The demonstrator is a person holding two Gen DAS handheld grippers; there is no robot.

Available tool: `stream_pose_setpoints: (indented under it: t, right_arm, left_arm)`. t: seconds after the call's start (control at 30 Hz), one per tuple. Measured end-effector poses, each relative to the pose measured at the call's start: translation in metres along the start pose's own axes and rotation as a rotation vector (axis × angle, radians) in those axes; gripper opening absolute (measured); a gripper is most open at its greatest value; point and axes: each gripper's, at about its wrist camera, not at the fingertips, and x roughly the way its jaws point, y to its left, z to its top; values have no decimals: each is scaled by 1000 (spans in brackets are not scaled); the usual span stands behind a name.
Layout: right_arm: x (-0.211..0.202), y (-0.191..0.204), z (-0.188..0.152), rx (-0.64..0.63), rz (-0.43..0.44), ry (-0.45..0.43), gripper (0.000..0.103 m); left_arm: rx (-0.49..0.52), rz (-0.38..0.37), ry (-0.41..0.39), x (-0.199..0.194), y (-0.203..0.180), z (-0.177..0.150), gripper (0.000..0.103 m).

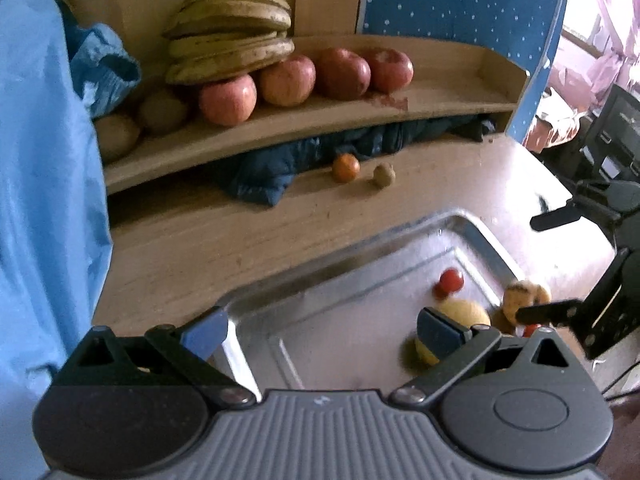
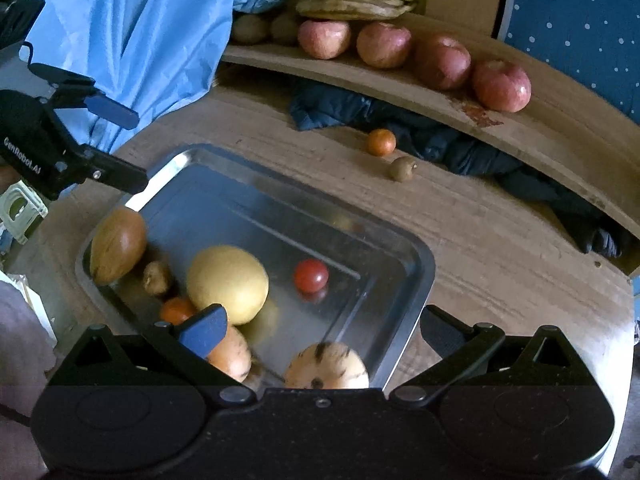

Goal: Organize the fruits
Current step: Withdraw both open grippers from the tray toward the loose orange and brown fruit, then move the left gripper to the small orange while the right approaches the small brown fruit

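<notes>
Now | both claws spread, empty | left claw (image 1: 320,330) & right claw (image 2: 322,330) over tray (image 2: 416,256) on surface | pale round fruit (image 2: 227,282) in tray, ahead-left of right claw, by left claw's right finger | right nearer, approx.

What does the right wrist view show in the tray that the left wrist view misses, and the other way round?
Only the right wrist view shows the brown oval fruit at the tray's far-left corner, the small brown fruit beside it, and the left tongs open near that corner.

Only the left wrist view shows the right tongs, open by the tray's right edge.

Both show the metal tray, the large yellow fruit, the small red fruit, four apples under the bananas, and a small orange fruit on the table.
</notes>
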Motion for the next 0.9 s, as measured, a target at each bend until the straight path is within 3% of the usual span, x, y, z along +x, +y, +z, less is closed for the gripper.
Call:
stream_pose_setpoints:
  t: [0.27, 0.43, 0.63, 0.9]
  right_arm:
    - [11, -10, 20, 10, -27, -7, 102]
    - [18, -21, 32, 30, -50, -18, 102]
    - [30, -36, 44, 77, -80, -18, 102]
    - [47, -48, 58, 122, -110, -7, 102]
  left_arm:
    - [-8, -64, -44, 21, 0, 30, 103]
    - [-8, -66, -55, 37, -1, 48, 103]
    - [-51, -4, -1, 72, -3, 71, 103]
    - [-139, -16, 33, 109, 1, 90, 103]
